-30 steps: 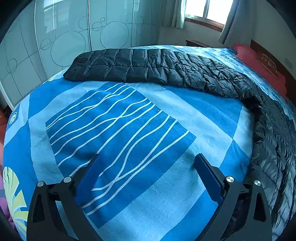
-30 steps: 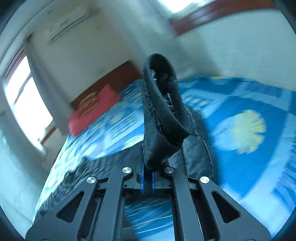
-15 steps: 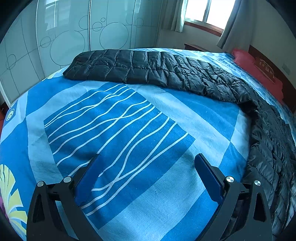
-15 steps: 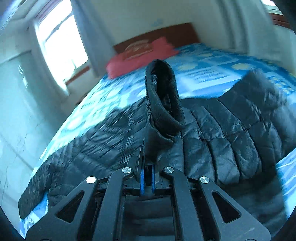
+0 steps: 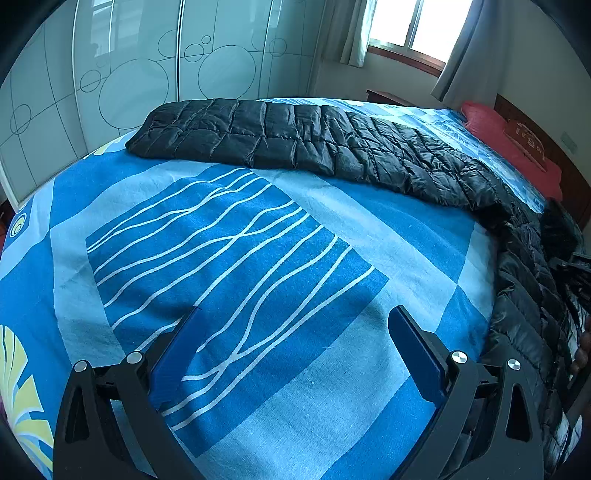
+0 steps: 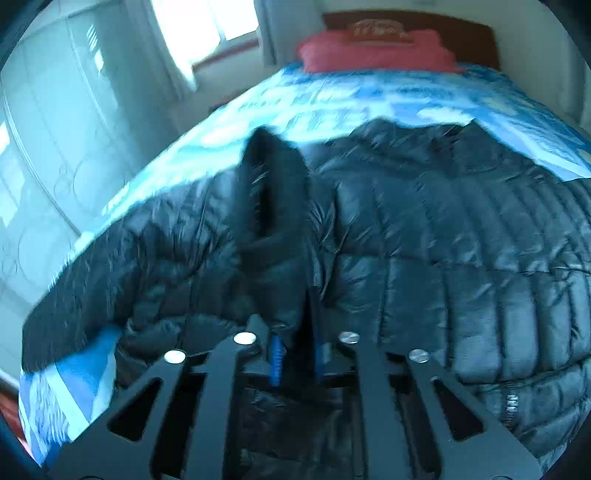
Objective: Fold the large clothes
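Note:
A black quilted down jacket (image 5: 332, 147) lies on the blue patterned bed (image 5: 221, 258), one sleeve stretched to the far left and the body bunched at the right edge. My left gripper (image 5: 295, 312) hovers open over bare sheet, nothing between its fingers. In the right wrist view my right gripper (image 6: 299, 343) sits low over the jacket body (image 6: 461, 240). Its jaws are opening, the blue pads parted. The other sleeve's black cuff (image 6: 273, 192) still stands up between them, folded over onto the body.
A red pillow (image 6: 373, 51) and a dark wooden headboard (image 6: 406, 22) lie at the bed's far end. White sliding wardrobe doors (image 5: 129, 74) run along the left side. Curtained windows (image 5: 406, 26) are behind. The bed edge drops off at the left.
My right gripper swung the sleeve cuff from over the sheet across onto the jacket body and lower. Its pads, shut on the cuff before, have parted. The left gripper has not moved.

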Motion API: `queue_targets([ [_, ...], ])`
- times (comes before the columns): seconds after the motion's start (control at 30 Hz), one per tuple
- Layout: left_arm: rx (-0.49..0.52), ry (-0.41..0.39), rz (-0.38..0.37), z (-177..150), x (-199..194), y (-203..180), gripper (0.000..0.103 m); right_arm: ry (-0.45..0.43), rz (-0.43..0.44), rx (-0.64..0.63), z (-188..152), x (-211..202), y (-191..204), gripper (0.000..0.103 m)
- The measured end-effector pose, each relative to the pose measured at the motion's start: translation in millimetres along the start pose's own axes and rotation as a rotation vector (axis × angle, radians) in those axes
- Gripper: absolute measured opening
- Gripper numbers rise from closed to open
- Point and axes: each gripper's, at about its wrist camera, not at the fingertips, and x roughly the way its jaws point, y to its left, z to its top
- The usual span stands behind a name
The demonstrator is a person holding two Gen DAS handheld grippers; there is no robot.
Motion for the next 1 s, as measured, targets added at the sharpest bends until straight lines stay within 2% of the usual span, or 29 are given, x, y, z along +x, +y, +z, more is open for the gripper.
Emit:
queue_targets([
  [0.03,0.001,0.0,0.001,0,0,0,0.098,0.0,0.02,-0.004,0,0,4,0.043],
  [0.1,0.002,0.0,0.003,0,0,-1,0.098,-0.012,0.087,-0.008,-3,-14,6,0.063],
  [0.2,0.003,0.001,0.004,0,0,-1,0.098,-0.048,0.138,-0.017,-5,-50,-5,0.063],
  [0.27,0.004,0.002,0.006,0,0,-1,0.098,-0.093,0.141,-0.002,-4,-79,-30,0.063],
  [0.37,0.008,0.002,0.011,0,0,-1,0.098,-0.163,0.07,0.061,-1,-120,-94,0.056],
  [0.4,0.009,0.002,0.013,-1,1,-2,0.098,-0.178,0.027,0.088,0,-132,-121,0.048],
  [0.5,0.016,0.004,0.022,-1,1,-4,0.098,-0.218,-0.122,0.206,-2,-160,-209,0.035],
  [0.63,0.018,0.005,0.027,-1,1,-5,0.098,-0.191,-0.26,0.325,-23,-167,-299,0.02],
  [0.73,0.022,0.007,0.032,-1,2,-5,0.098,-0.083,-0.275,0.342,-46,-140,-333,0.008],
  [0.77,0.024,0.008,0.035,-1,2,-6,0.098,-0.069,-0.265,0.339,-51,-132,-337,0.008],
  [0.9,0.031,0.012,0.045,-2,2,-7,0.098,-0.083,-0.237,0.338,-48,-139,-340,0.006],
  [1.0,0.035,0.013,0.051,-2,3,-8,0.098,-0.156,-0.232,0.327,-31,-151,-340,0.007],
])
